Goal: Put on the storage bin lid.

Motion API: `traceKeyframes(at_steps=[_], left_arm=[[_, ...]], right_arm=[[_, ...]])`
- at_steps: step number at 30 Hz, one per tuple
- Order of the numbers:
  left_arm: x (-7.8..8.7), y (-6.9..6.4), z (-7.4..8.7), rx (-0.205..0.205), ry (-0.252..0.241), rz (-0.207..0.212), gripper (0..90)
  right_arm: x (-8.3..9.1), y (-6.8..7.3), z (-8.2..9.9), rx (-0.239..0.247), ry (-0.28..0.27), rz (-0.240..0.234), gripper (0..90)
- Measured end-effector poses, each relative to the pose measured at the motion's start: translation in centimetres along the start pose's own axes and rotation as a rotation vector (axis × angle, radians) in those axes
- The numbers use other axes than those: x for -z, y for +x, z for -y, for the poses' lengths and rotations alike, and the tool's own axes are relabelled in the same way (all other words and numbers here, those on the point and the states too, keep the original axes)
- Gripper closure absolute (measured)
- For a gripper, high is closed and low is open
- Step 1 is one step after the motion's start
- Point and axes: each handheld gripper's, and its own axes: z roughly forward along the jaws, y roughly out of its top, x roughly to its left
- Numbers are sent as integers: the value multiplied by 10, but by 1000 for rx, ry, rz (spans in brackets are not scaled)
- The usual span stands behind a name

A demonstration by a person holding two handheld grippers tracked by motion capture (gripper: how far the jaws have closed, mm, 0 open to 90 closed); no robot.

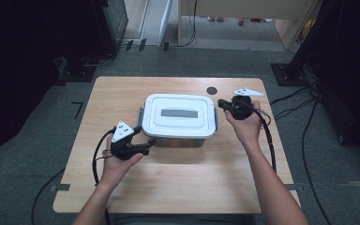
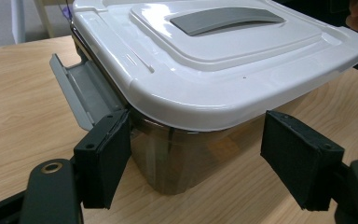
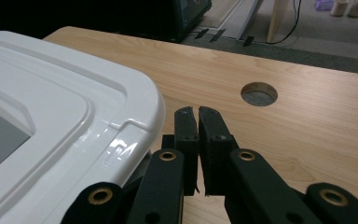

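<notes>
A storage box (image 1: 179, 115) with a white lid (image 2: 223, 60) and a smoky clear body stands mid-table; a grey handle strip (image 2: 223, 18) lies in the lid. Its grey side latch (image 2: 81, 91) hangs flipped outward. My left gripper (image 1: 147, 143) sits at the box's near left corner. In the left gripper view its jaws stand open on either side of that corner (image 2: 205, 163), the pads (image 2: 107, 154) clear of the box wall. My right gripper (image 1: 221, 103) is at the box's right end, just under the lid rim, shut (image 3: 198, 121) with nothing between its pads.
The wooden table (image 1: 168, 187) has a round cable hole (image 1: 211, 90) behind the box, also in the right gripper view (image 3: 259, 93). Dark equipment stands on the floor at the left, and cables (image 1: 309, 140) trail on the right.
</notes>
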Motion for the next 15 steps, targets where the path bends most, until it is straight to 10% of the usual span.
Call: traceKeyframes(at_steps=[15], left_arm=[[-1,0,5,-1,19,-5,245]], right_arm=[[-11,15,4,-3,5,-23,877]])
